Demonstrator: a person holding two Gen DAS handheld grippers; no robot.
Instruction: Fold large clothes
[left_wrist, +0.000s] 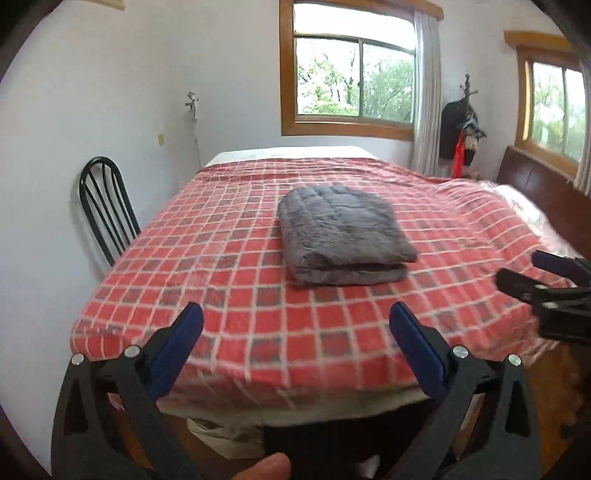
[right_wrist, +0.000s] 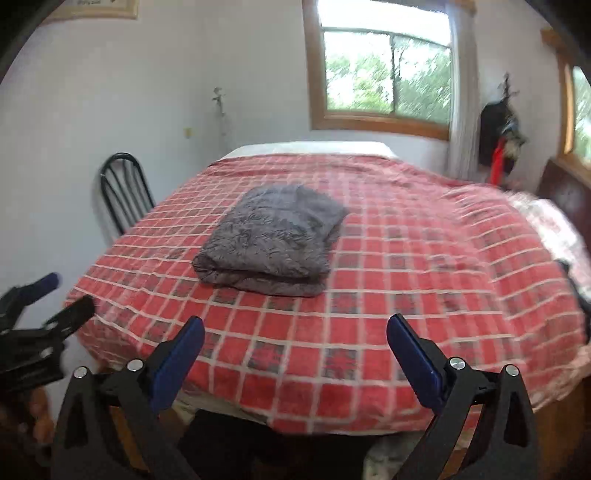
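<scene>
A grey fluffy blanket (left_wrist: 345, 236) lies folded into a thick rectangular bundle on the bed (left_wrist: 258, 332), resting on a red checked bedspread (left_wrist: 207, 236) with white grid lines. It sits near the middle of the bed, its layered folded edge turned toward the near side.

In the left wrist view, the left claw (left_wrist: 295, 325) hangs over the near edge of the bed with its blue-padded fingers (left_wrist: 184, 332) spread wide and nothing between them. The blanket lies beyond the claw, farther up the bed and slightly to the right, well apart from the fingertips. The right claw (left_wrist: 524, 271) shows at the right edge of this view, also spread and empty, off to the right of the blanket. A fingertip of the person's hand (left_wrist: 267, 470) shows at the bottom.

In the right wrist view, the right claw (right_wrist: 295, 332) is likewise over the near edge of the bed, spread wide and empty; the blanket (right_wrist: 269, 236) lies beyond it, a little to the left. The left claw (right_wrist: 70, 295) appears blurred at the left edge.

A black metal chair (left_wrist: 105, 206) stands at the left side of the bed, a wood-framed window (left_wrist: 354, 74) is in the far wall, and dark clothes (left_wrist: 458, 133) hang in the far right corner
</scene>
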